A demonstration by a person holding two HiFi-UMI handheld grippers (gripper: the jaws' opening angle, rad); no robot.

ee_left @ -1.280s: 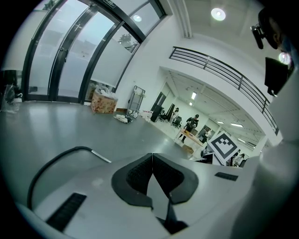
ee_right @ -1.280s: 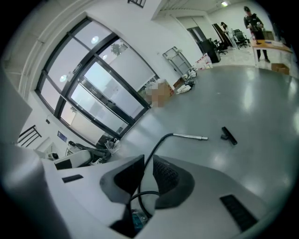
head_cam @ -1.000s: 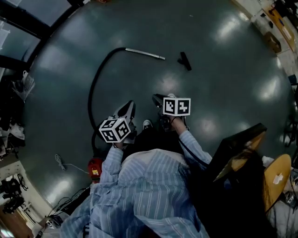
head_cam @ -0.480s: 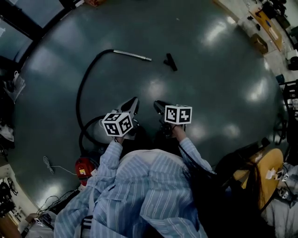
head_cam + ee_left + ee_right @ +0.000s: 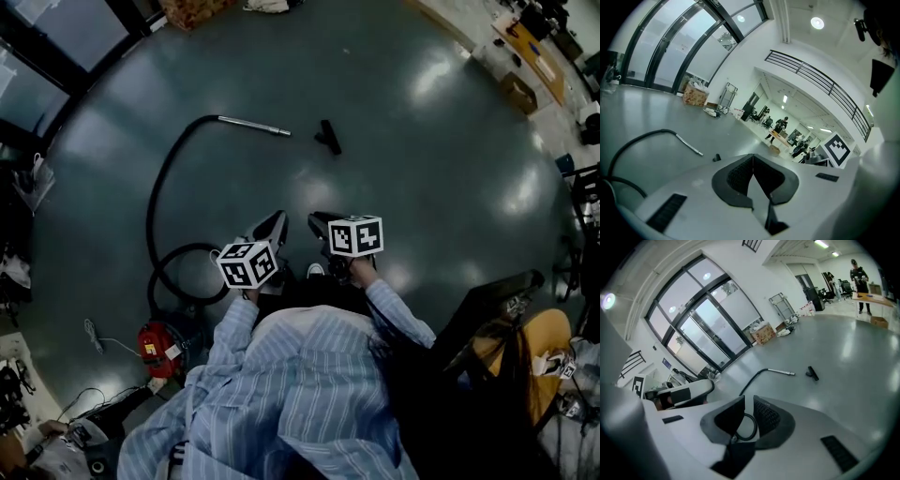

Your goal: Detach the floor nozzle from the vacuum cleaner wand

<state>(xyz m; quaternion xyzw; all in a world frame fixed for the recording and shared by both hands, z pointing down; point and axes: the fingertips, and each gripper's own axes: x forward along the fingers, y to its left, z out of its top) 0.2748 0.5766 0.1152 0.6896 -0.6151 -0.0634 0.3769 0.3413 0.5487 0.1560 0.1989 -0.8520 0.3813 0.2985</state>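
Observation:
On the grey floor lies the silver wand (image 5: 253, 125) on its black hose (image 5: 155, 202), which loops back to the red vacuum body (image 5: 157, 345). The small black floor nozzle (image 5: 327, 136) lies by itself, a short gap from the wand's free end. The left gripper view shows the same wand (image 5: 689, 145) and nozzle (image 5: 716, 158) far ahead. My left gripper (image 5: 275, 225) is shut and empty, held in the air well short of them. My right gripper (image 5: 319, 223) hangs beside it, its jaws a narrow gap apart with nothing between. Wand (image 5: 780, 372) and nozzle (image 5: 812, 373) lie ahead of it.
A glass wall (image 5: 670, 56) runs along the far left. Boxes and clutter (image 5: 696, 96) stand at its foot. People stand at tables (image 5: 780, 129) in the distance. A dark stand and a yellow seat (image 5: 539, 361) are close at my right. A white cable (image 5: 103, 337) lies by the vacuum body.
Both grippers have travelled across the floor with the person. In the head view wand and nozzle slid left and the red vacuum body came further into sight. Neither gripper's jaws changed.

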